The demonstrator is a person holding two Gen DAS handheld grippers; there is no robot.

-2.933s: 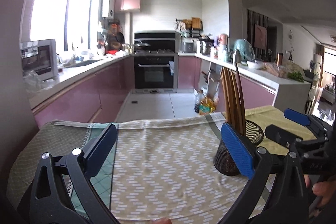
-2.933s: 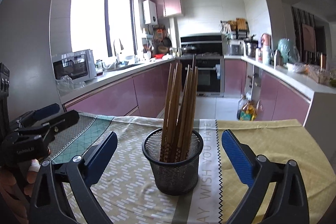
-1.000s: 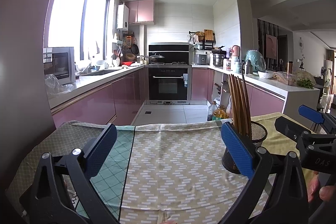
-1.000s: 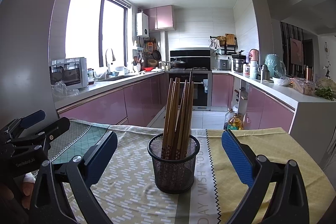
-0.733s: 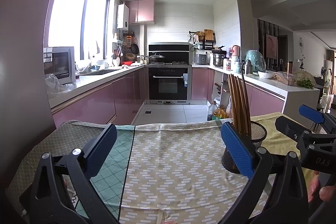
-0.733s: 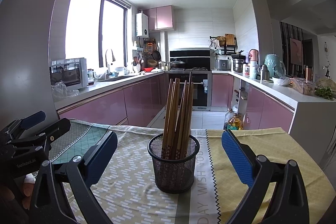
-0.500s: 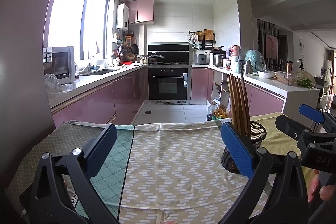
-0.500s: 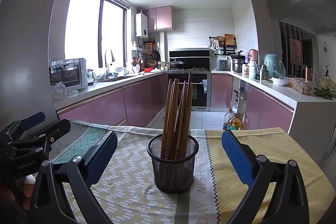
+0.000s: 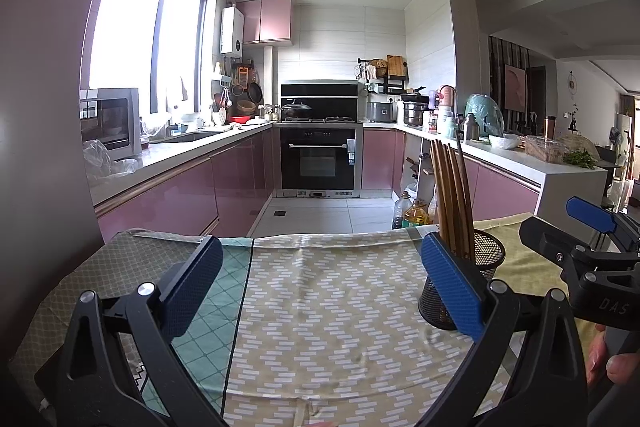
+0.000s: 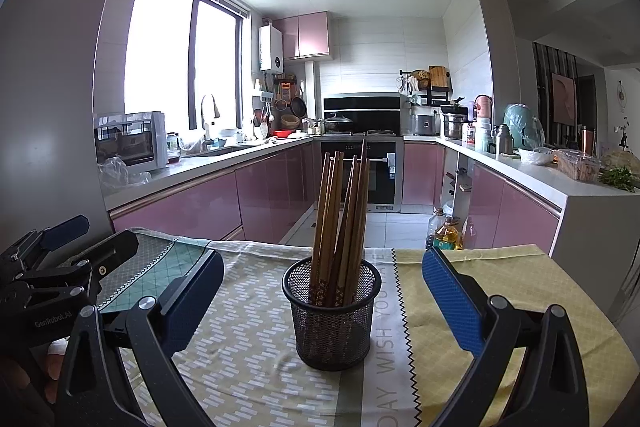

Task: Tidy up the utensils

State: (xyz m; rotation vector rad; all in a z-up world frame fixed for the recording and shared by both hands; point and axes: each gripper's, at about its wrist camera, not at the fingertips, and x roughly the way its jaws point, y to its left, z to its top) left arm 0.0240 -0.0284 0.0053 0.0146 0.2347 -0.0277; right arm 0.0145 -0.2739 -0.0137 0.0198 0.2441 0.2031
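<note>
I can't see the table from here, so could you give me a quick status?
Both grippers open, empty. Chopsticks upright in mesh holder. Nothing in the way.

In front of me a bundle of long brown wooden chopsticks (image 10: 340,223) stands nearly upright, tips down, in a round black wire-mesh holder (image 10: 331,323). The holder sits upright on the patterned tablecloth, on the beige brick-print part just beside the grey lettered stripe. A few sticks lean slightly apart at the top.

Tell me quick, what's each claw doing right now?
Left claw: open, holding nothing.
Right claw: open, empty, facing the black mesh cup of brown wooden chopsticks.
</note>
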